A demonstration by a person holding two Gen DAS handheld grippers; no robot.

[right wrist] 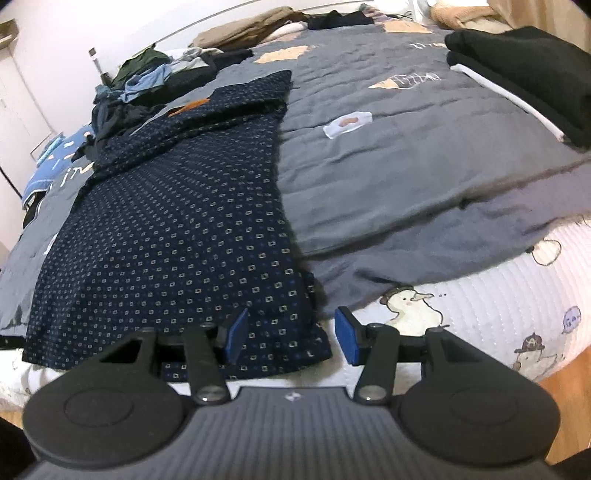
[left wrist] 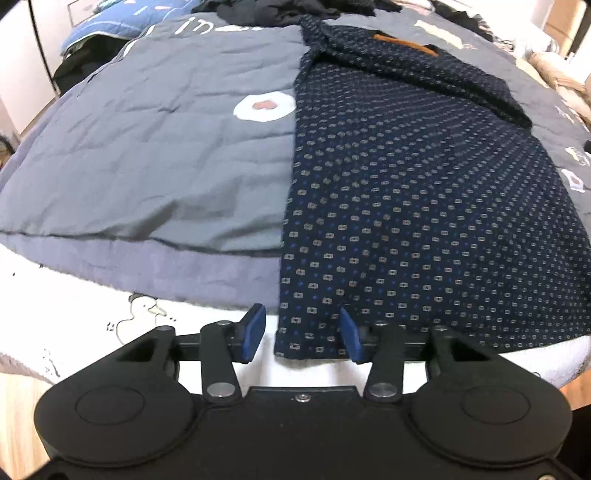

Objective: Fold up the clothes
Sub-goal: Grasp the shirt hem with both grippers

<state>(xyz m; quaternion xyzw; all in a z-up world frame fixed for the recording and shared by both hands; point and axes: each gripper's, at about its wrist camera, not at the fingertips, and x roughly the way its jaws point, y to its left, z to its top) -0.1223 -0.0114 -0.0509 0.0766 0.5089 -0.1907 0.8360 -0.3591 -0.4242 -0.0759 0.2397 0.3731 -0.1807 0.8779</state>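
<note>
Navy dotted shirt point(left wrist: 424, 221), grey quilt point(left wrist: 147, 155)

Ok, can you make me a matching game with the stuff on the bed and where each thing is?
Things:
1. dotted navy shirt
2. folded black clothes
3. duck picture
4. messy clothes pile

Places:
A. far left, near the wall
B. white sheet, near edge
C. far right corner
D. spread flat, hem between both claws

Pairs: 1-D, 2-C, 3-B, 4-A

Grey quilt point(left wrist: 155, 147) covers bed; white duck-print sheet point(right wrist: 498, 317) at near edge. Blue pillow point(left wrist: 110, 22) at far corner.
</note>
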